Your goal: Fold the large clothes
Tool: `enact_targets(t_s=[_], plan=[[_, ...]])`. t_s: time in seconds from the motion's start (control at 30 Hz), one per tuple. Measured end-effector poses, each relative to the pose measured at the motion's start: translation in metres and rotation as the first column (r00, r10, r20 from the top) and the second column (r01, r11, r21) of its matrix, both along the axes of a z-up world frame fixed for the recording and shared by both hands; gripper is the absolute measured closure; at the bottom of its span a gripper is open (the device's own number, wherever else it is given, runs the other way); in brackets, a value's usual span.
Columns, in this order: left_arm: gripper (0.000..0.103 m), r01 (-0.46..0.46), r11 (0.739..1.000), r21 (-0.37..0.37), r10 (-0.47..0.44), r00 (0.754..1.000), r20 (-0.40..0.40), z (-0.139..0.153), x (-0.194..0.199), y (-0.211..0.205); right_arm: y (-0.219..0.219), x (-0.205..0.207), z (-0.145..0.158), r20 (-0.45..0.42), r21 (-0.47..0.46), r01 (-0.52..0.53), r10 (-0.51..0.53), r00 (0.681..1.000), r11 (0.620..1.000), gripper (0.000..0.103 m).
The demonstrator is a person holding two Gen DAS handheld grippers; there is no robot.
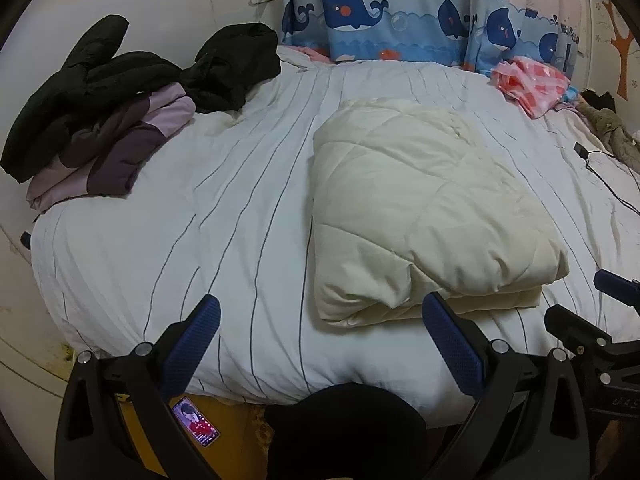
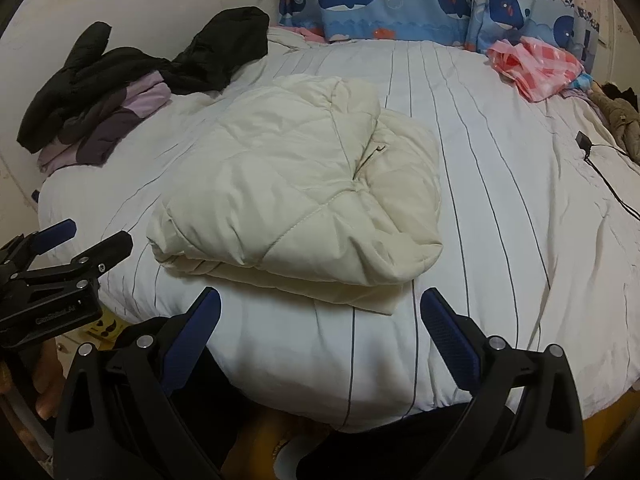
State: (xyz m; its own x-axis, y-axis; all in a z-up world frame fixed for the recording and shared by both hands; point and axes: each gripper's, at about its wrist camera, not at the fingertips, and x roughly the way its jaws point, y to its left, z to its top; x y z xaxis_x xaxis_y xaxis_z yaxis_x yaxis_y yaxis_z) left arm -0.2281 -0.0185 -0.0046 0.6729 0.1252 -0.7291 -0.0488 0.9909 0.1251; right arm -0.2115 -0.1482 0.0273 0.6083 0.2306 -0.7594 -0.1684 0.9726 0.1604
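Observation:
A cream quilted padded garment [image 1: 424,208] lies folded into a thick rectangle on the white striped bed [image 1: 224,216]; it also shows in the right wrist view [image 2: 296,200]. My left gripper [image 1: 320,312] is open and empty, held over the bed's front edge, just short of the garment's near left corner. My right gripper [image 2: 320,308] is open and empty, just short of the garment's near edge. Each gripper shows at the side of the other's view: the right one [image 1: 612,292], the left one [image 2: 76,236].
A heap of black and purple clothes [image 1: 108,108] lies at the bed's back left. A pink checked cloth [image 1: 532,80] lies at the back right, with a black cable [image 1: 600,176] and brown clothing near the right edge. A whale-print curtain [image 1: 384,12] hangs behind. A phone [image 1: 196,426] lies below the bed edge.

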Motion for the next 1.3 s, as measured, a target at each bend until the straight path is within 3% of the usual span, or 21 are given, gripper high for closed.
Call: enact_targets(t_s=[1.3], plan=[[0.006,0.012,1.000,-0.003,-0.012,1.000,-0.009,-0.0010,-0.0012,-0.0037,-0.0006,-0.0025,0.0072,0.025,-0.005,0.034,-0.034,0.999,0.999,0.007]])
